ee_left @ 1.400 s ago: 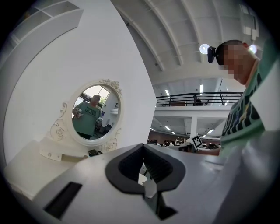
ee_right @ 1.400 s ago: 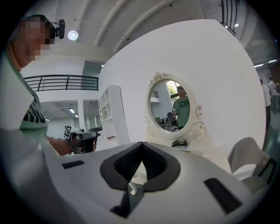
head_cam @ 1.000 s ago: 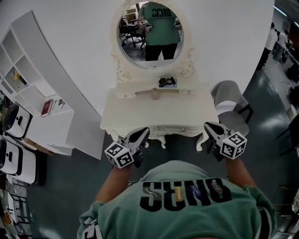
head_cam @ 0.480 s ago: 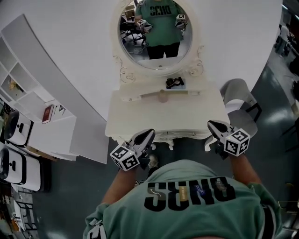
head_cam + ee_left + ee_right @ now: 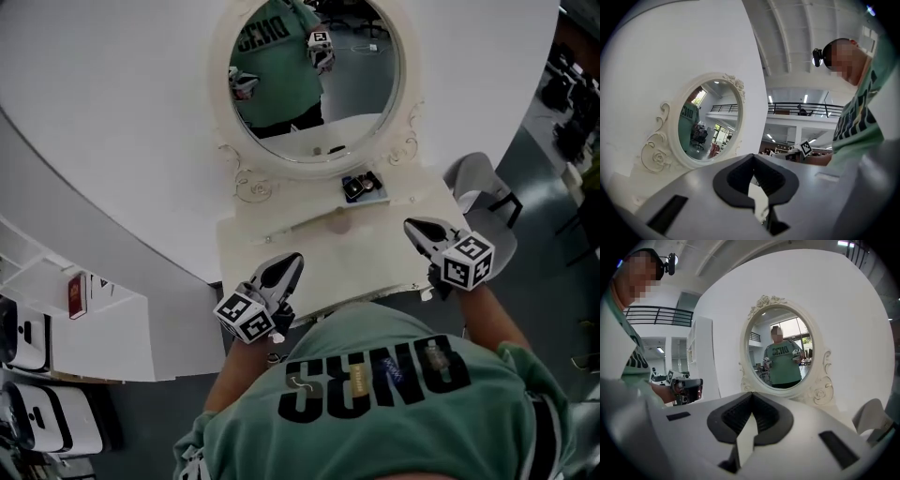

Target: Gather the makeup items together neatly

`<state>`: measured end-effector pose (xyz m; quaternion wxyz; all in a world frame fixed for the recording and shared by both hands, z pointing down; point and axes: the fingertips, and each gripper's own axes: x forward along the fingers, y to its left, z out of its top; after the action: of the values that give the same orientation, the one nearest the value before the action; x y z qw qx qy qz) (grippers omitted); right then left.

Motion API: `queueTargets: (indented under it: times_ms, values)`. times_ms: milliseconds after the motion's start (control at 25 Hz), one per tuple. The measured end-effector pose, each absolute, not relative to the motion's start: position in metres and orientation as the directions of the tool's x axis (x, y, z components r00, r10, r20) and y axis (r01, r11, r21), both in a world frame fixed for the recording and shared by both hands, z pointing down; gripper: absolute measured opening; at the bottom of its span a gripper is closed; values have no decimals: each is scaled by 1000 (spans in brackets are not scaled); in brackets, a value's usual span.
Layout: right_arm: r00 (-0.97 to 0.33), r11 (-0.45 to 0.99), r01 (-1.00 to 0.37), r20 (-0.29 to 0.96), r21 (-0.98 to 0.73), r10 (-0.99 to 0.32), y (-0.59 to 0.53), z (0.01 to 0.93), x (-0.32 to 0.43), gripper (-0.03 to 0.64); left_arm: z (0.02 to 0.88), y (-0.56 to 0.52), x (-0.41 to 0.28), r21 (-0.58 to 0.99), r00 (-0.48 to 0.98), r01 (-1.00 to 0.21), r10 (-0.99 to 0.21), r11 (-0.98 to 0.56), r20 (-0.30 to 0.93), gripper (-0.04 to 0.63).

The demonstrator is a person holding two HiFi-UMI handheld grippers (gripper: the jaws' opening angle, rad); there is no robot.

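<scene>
At the dressing table (image 5: 309,248) front edge I hold the left gripper (image 5: 290,260) and right gripper (image 5: 413,226) closed on nothing, likely because the makeup items (image 5: 362,186) sit beyond reach at the dressing table's back.

White vanity table (image 5: 361,264); dark makeup items (image 5: 362,187) on rear ledge.

small dark makeup items (image 5: 362,186) too small to identify, vanity table (image 5: 281,246) front edge hidden behind person's shirt (image 5: 375,394)
</scene>
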<state>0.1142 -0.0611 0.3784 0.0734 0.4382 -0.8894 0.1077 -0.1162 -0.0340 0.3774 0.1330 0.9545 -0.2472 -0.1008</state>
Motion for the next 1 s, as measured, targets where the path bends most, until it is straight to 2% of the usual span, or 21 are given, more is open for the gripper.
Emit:
queueTargets:
  times_ms: [200, 480, 880, 1000]
  values:
    - [-527, 510, -849, 270, -138, -806, -107, 397, 97, -6, 388, -83, -143, 317, 884, -403, -454, -859, -107, 9]
    - [-480, 462, -876, 320, -136, -817, -164, 420, 108, -5, 407, -128, -136, 339, 888, -400, -452, -851, -87, 9]
    - [-518, 514, -846, 437, -138, -735, -257, 478, 172, -1, 426, -173, -67, 380, 821, -518, -570, -767, -32, 9]
    - [-521, 546, -831, 500, -110, -692, -284, 509, 181, 53, 433, -184, -49, 388, 794, -556, -607, -736, -14, 9]
